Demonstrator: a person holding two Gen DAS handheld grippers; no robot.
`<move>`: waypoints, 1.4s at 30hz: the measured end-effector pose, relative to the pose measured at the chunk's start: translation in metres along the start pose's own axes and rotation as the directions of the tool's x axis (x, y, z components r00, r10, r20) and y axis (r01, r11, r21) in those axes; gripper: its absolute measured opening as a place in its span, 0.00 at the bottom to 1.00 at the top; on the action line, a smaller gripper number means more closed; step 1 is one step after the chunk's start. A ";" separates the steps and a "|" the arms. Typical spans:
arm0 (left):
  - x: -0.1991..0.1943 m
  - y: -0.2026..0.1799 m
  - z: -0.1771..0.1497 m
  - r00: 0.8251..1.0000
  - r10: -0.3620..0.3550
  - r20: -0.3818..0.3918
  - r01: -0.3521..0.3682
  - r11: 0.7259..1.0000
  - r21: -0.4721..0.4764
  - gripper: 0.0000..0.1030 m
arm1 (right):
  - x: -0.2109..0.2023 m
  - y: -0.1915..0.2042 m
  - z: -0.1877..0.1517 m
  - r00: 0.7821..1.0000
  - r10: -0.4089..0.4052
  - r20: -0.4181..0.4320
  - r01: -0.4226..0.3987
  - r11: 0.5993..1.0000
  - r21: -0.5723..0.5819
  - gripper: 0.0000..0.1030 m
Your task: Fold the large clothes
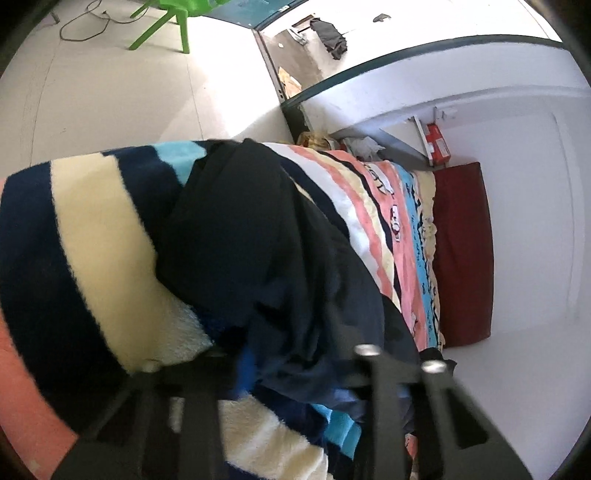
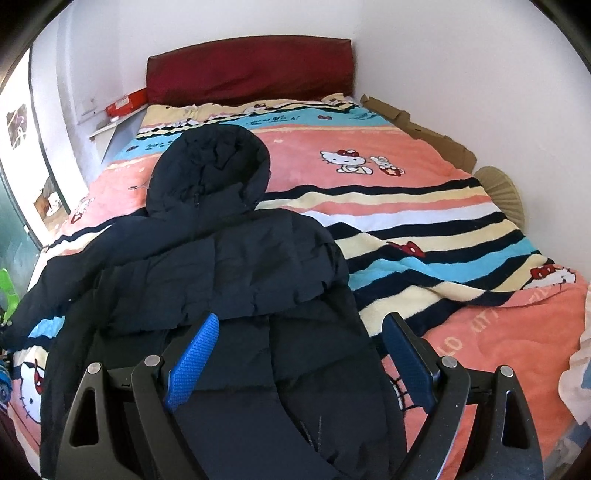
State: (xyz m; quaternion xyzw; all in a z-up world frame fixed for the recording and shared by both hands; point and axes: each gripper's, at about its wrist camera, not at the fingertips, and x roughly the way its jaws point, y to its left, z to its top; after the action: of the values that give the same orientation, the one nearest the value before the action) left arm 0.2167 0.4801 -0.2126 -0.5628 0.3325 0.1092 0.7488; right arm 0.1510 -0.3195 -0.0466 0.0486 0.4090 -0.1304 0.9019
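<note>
A dark navy hooded puffer jacket (image 2: 221, 258) lies flat on the striped cartoon blanket (image 2: 406, 184), its hood toward the headboard and one sleeve stretched out to the left. My right gripper (image 2: 301, 319) hovers open over the jacket's lower part, and its blue pads (image 2: 192, 358) touch nothing. In the blurred, rolled left wrist view, my left gripper (image 1: 295, 373) is shut on a bunched fold of the jacket (image 1: 240, 221) near the bed's edge. The dark cloth hides most of its pads.
A red headboard (image 2: 247, 70) stands against the wall. Flattened cardboard (image 2: 417, 125) and a beige fan-shaped thing (image 2: 506, 188) line the bed's right side. An orange box (image 2: 125, 103) sits on a shelf at the left. A green chair (image 1: 166, 18) stands on the pale floor (image 1: 110, 92).
</note>
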 end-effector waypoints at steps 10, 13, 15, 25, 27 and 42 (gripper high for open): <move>-0.023 -0.071 -0.019 1.000 -0.001 0.019 -0.003 0.977 0.214 0.11 | 0.003 -0.026 -0.007 1.000 0.009 0.000 -0.009 0.999 0.045 0.87; -0.032 -0.117 -0.034 0.999 -0.048 0.010 0.043 0.951 0.308 0.10 | 0.001 -0.037 -0.010 1.000 0.015 0.008 -0.016 0.998 0.065 0.87; -0.037 -0.147 -0.046 0.997 -0.083 0.000 0.078 0.929 0.361 0.10 | 0.002 -0.044 -0.012 1.000 0.018 0.010 -0.018 0.997 0.080 0.87; -0.041 -0.293 -0.152 0.969 -0.205 -0.135 0.245 0.777 0.580 0.10 | 0.002 -0.095 -0.022 0.998 0.044 0.034 -0.050 0.982 0.184 0.87; -0.036 -0.316 -0.183 0.961 -0.212 -0.177 0.276 0.741 0.612 0.10 | 0.003 -0.109 -0.023 0.998 0.045 0.040 -0.053 0.976 0.209 0.87; 0.084 -0.396 -0.443 0.906 0.005 -0.423 0.366 0.491 0.790 0.10 | 0.020 -0.193 -0.040 0.999 0.028 0.037 -0.039 0.944 0.327 0.87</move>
State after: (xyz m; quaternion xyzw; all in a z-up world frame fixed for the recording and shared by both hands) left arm 0.3272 -0.0789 -0.0246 -0.1613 0.4146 -0.2581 0.8576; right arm 0.0818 -0.5007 -0.0848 0.2027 0.3661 -0.1820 0.8898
